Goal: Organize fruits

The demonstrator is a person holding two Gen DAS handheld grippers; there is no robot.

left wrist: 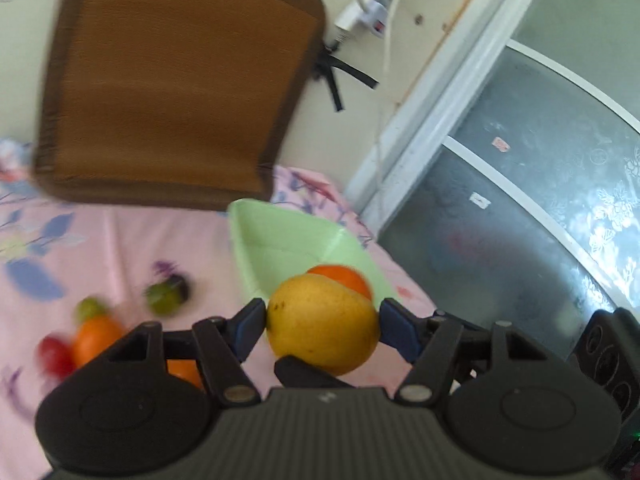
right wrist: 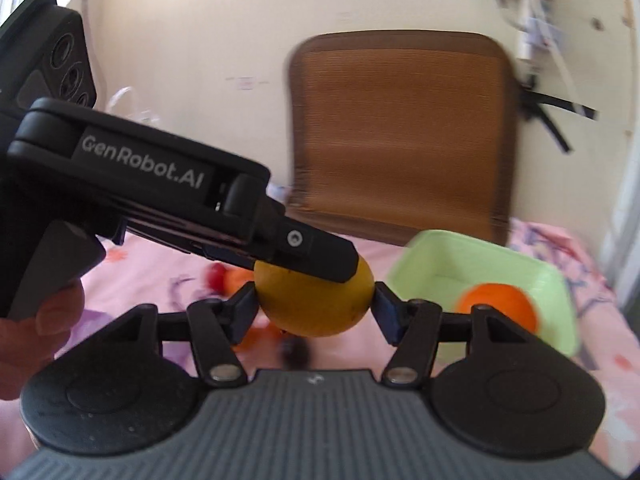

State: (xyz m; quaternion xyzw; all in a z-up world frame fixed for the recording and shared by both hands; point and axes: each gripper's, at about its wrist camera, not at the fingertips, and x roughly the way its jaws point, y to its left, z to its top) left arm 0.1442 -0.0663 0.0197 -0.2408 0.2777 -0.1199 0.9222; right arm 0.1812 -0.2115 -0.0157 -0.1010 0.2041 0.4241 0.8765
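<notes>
left gripper: we see black linkage arms, blue fingertip pads, silver pivot screws, ribbed grey body | right gripper: same black-and-grey build, blue pads | side casing: white "GenRobot.AI" lettering, round recesses | hand: bare skin, blurred, seemingly fingers

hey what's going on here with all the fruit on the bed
A person is sorting fruit with two handheld grippers. Both the left gripper and the right gripper are clamped on the same yellow fruit, held above the pink floral sheet near the green bin. One orange already sits in the bin. More fruit, red, green and orange, lies loose on the sheet to the left. A brown cushion leans against the wall behind.
</notes>
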